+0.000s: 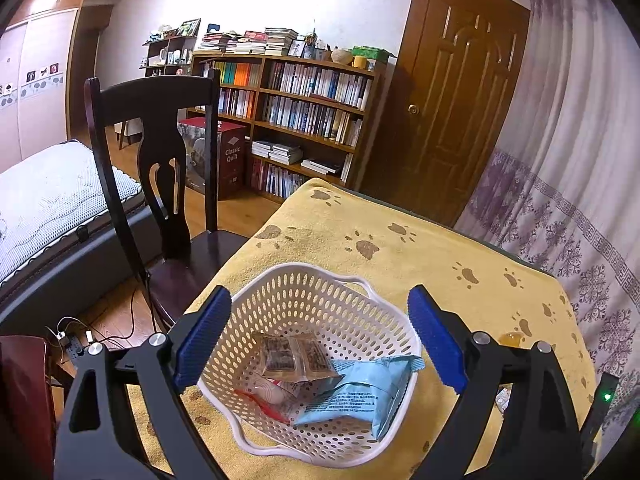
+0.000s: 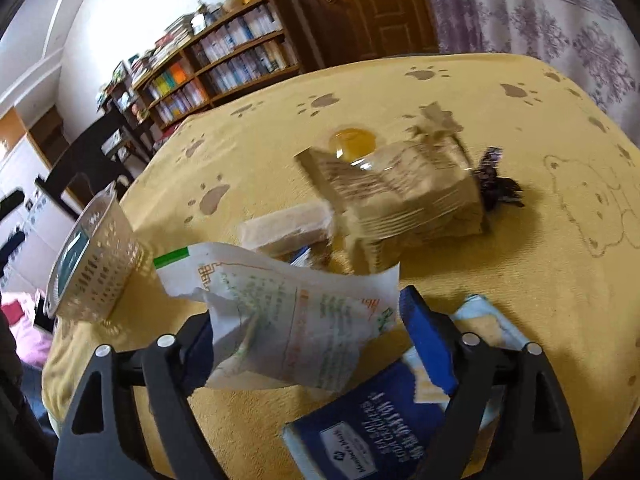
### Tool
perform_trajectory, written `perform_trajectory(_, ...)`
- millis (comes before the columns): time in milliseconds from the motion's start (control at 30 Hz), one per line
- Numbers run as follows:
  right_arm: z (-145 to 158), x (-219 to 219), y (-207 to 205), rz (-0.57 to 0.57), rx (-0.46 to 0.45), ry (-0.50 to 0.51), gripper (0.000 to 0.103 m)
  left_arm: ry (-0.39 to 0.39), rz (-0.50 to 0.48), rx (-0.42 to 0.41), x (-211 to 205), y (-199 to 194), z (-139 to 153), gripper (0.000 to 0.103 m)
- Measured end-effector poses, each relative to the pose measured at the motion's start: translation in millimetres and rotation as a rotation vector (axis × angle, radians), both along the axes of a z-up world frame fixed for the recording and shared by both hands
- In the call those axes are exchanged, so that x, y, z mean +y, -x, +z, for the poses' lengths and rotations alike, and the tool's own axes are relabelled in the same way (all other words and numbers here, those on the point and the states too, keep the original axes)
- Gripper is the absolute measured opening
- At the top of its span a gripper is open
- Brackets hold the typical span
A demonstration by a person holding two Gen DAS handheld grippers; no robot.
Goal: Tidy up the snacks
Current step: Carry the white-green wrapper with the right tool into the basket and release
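White-and-green snack packet [image 2: 296, 320] hangs loosely in the right gripper [image 2: 308, 336], whose closure I cannot tell; it could drop short of the basket [image 2: 96, 256] at nine o'clock.

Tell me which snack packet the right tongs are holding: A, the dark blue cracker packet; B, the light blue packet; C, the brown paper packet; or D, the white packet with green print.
D: the right tongs are closed on the white packet with green print, lifted above the yellow cloth.
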State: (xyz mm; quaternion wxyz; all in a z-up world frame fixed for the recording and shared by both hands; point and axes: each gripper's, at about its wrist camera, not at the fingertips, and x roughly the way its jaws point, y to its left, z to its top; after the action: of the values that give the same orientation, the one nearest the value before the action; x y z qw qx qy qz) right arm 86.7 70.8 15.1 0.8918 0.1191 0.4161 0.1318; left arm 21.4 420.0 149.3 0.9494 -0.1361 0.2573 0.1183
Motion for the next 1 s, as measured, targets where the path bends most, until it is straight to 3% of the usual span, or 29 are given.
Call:
perform_trajectory(133,0,7,3,0.011,-0.018,0.056,0.066,0.001,0.002,-0.001,0,0,0,0.091)
perform_trajectory(600,41,19,21,0.03,-0.1,-0.022,0.064,0.013,0.008,-0.021,0,1,5,0.091)
perform_trajectory(833,70,61,19,0.089,-0.149,-0.024,0.065,-0.007,0.023,-0.067,13,12,17,0.091)
perform_trajectory(1000,87,108,13,0.149,-0.178,-0.02,0.065,0.038,0.051,-0.101,35,24,23,0.091)
